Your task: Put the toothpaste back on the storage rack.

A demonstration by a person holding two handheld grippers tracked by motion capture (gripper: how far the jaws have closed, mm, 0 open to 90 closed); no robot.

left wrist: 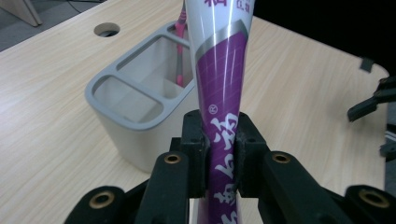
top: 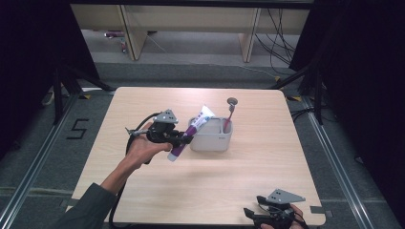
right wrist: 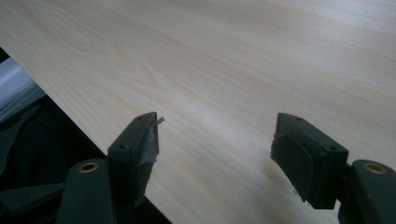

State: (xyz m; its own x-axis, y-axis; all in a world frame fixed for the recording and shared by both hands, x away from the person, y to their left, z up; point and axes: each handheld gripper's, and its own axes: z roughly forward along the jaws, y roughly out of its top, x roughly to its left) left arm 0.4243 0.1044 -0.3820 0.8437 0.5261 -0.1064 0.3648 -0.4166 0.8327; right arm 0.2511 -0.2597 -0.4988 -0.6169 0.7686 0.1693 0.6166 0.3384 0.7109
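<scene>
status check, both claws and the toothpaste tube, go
Left claw shut on the purple toothpaste tube, tube tilted beside the grey holder. Right claw open, empty, low at near table edge. Pink toothbrush stands in holder's far slot.

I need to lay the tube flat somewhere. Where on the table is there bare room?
The table is bare from the grey holder to its near edge, and on the right side. The strip behind the holder is bare too, except for the small hole. It is crowded where the left tongs hold the toothpaste tube against the holder.
</scene>
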